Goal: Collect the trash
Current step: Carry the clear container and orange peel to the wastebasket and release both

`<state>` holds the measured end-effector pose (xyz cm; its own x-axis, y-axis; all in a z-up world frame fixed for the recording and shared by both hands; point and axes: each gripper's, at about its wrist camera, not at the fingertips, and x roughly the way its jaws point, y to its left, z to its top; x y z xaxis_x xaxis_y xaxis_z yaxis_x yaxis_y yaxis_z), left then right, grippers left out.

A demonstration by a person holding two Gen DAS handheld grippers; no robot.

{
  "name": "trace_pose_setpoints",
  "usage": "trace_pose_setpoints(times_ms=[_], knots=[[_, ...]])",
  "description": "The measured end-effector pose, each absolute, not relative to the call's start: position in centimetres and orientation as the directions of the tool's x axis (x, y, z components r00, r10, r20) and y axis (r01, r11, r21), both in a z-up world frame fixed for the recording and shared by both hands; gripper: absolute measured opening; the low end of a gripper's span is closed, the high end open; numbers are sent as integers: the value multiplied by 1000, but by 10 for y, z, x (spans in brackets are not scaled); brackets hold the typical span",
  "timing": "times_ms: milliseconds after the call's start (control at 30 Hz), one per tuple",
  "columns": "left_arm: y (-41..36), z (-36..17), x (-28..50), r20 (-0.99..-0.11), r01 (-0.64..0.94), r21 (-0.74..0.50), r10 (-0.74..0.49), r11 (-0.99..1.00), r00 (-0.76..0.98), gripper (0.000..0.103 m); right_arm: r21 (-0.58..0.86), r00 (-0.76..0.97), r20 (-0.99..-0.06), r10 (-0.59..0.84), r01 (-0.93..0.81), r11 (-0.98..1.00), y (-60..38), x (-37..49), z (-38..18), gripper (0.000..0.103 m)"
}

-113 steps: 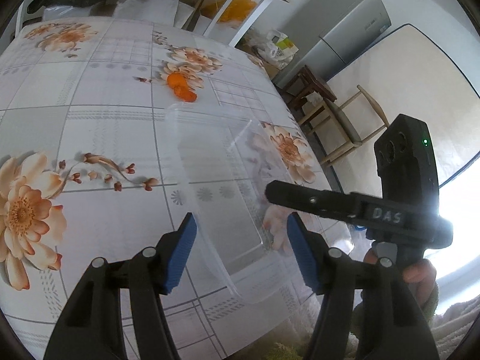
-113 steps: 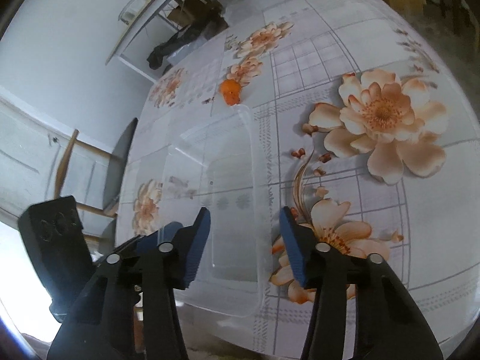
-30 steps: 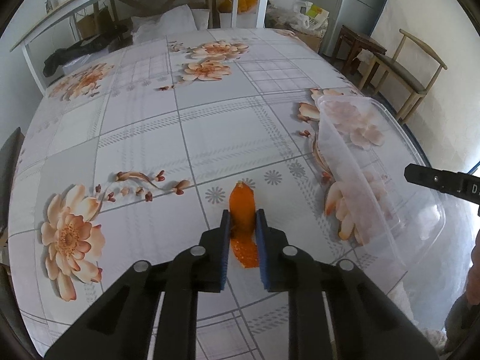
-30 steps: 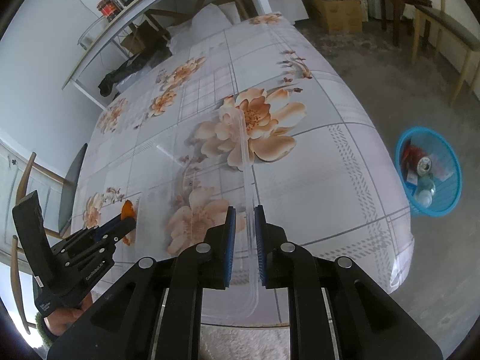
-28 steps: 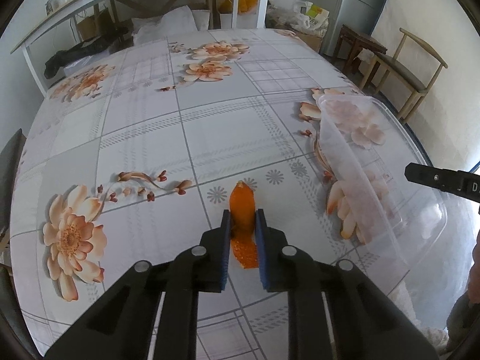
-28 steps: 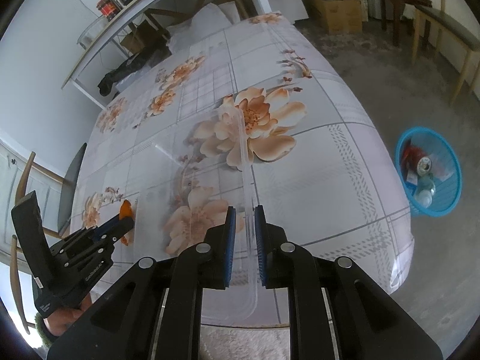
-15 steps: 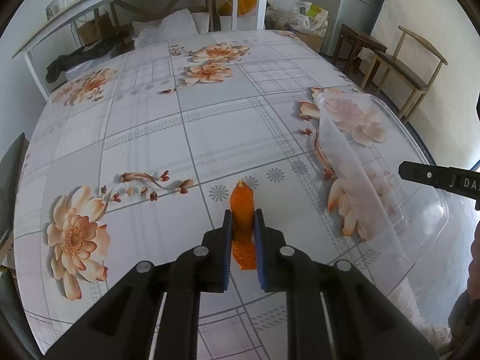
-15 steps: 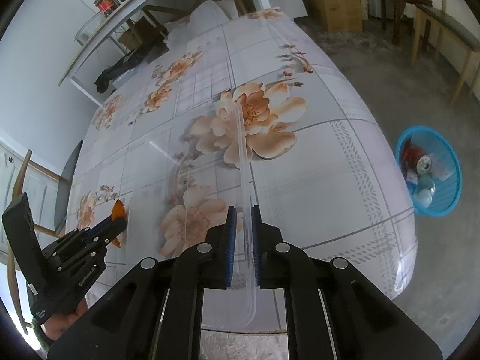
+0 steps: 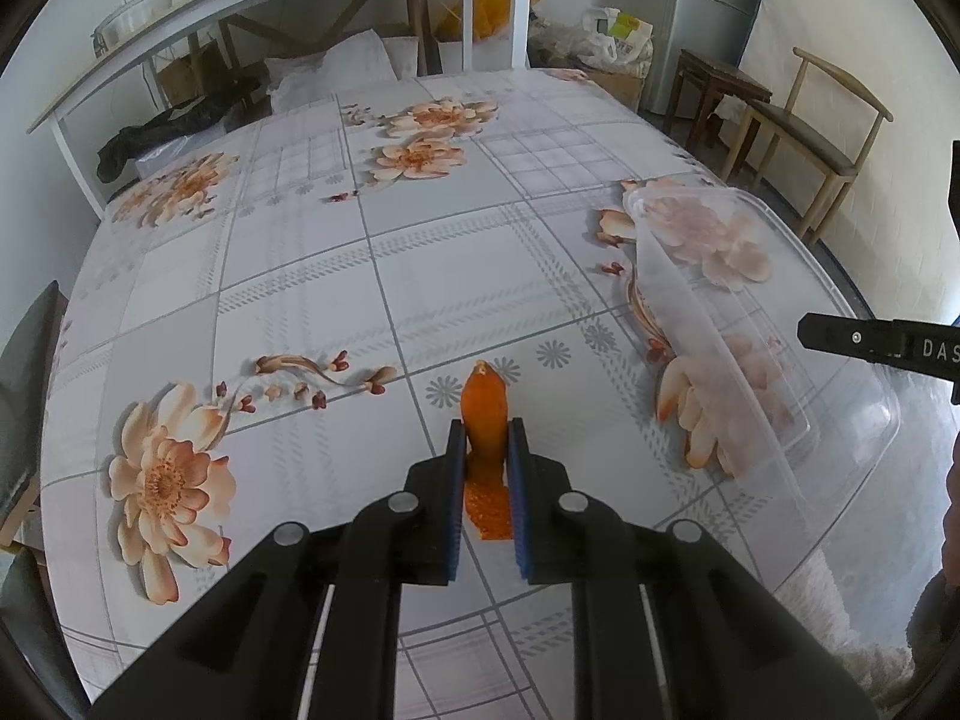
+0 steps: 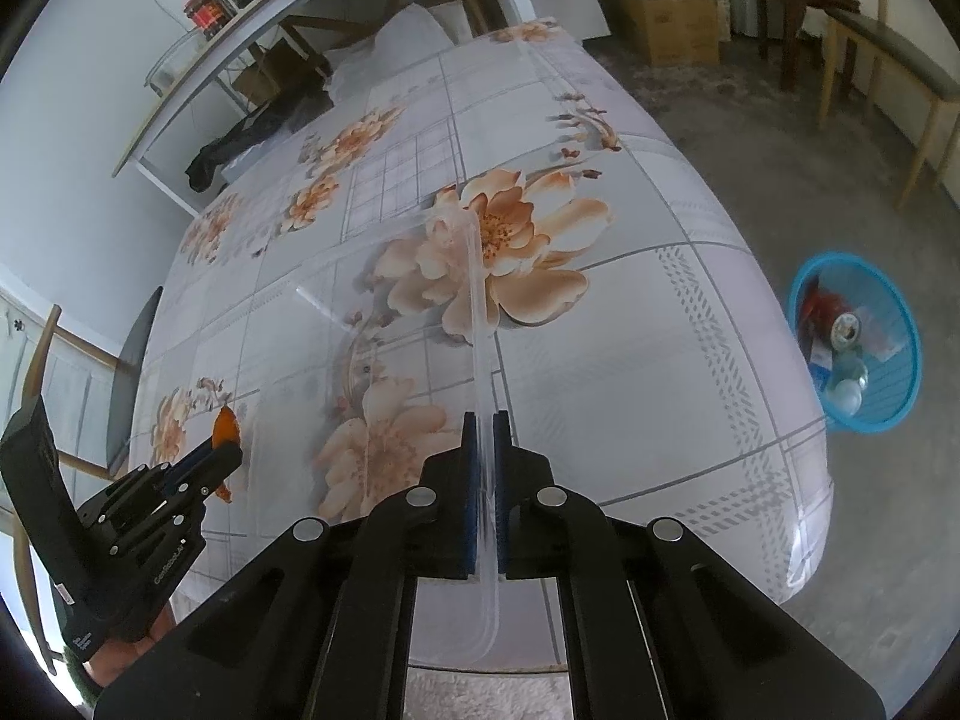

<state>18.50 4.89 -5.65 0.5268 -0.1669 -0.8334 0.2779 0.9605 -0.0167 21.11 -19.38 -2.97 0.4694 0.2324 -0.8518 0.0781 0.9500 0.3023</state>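
From the left wrist view, the left gripper [image 9: 485, 438] angles steeply down toward the desk [image 9: 300, 300], which wears a flowered cloth. Its fingers [image 9: 456, 468] are clamped on a piece of orange peel [image 9: 485, 414]; the peel's top pokes out beyond the blue pads and its ragged lower end shows between the fingers. Whether the peel touches the cloth I cannot tell. Off to the right, near the desk's edge, a clear plastic container [image 9: 720, 324] sits tilted, one long side raised, and the black tip of the right gripper [image 9: 840, 339] reaches in over it.

From the right wrist view, the right gripper [image 10: 486, 426] also points steeply down, its fingers [image 10: 469, 450] pinched closed on the thin rim of the clear plastic container [image 10: 480, 312], which runs away from them in a straight line. At lower left the left gripper [image 10: 225, 447] holds the orange peel [image 10: 225, 426] at its tip. On the floor beside the desk stands a blue basket [image 10: 900, 324] with rubbish inside.
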Motion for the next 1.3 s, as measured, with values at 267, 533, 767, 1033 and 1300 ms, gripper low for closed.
trace_pose_setpoints(times_ms=[267, 533, 767, 1033, 1300], knots=[[51, -53, 183, -829, 271, -27, -173, 962, 531, 12, 305, 497, -838, 227, 80, 949, -199, 210, -22, 3], [52, -41, 182, -812, 265, -45, -190, 963, 552, 12, 341, 552, -799, 241, 86, 936, -213, 207, -8, 3], [43, -13, 187, -780, 291, -106, -261, 951, 568, 12, 386, 627, -744, 231, 121, 914, -250, 205, 15, 3], [-12, 37, 209, -707, 466, -203, -458, 861, 539, 12, 354, 731, -680, -62, 401, 845, -362, 146, 49, 3], [-138, 49, 245, -724, 666, -285, -610, 689, 321, 12, 356, 619, -759, -201, 653, 668, -452, 84, -12, 3]])
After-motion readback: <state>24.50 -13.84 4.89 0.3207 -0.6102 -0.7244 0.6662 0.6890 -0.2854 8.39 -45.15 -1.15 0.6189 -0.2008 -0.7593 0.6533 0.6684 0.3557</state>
